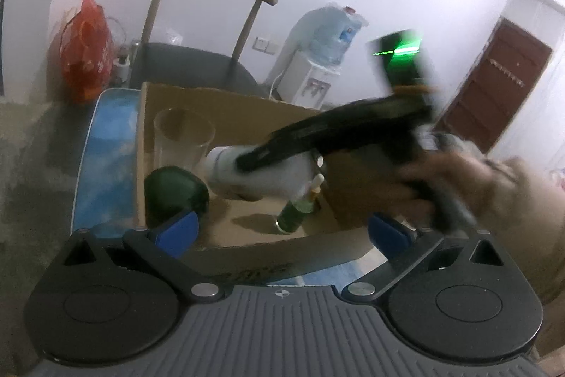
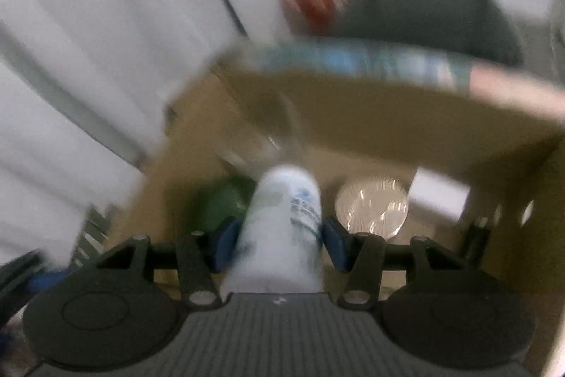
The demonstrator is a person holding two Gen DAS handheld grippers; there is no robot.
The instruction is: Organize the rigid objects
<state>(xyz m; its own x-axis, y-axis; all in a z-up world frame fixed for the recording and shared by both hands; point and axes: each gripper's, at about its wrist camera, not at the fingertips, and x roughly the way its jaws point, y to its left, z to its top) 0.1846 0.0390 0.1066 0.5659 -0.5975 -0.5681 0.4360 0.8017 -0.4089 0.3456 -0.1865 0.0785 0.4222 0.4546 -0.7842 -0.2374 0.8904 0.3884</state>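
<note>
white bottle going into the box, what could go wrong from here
1. The white bottle, clamped in the right gripper, hangs close to the clear glass and the dark green object in the cardboard box; a fast descent might knock the glass over.
2. The small green bottle stands right under it and may tip.
3. Both views are motion-blurred, so placement might be imprecise.
</note>
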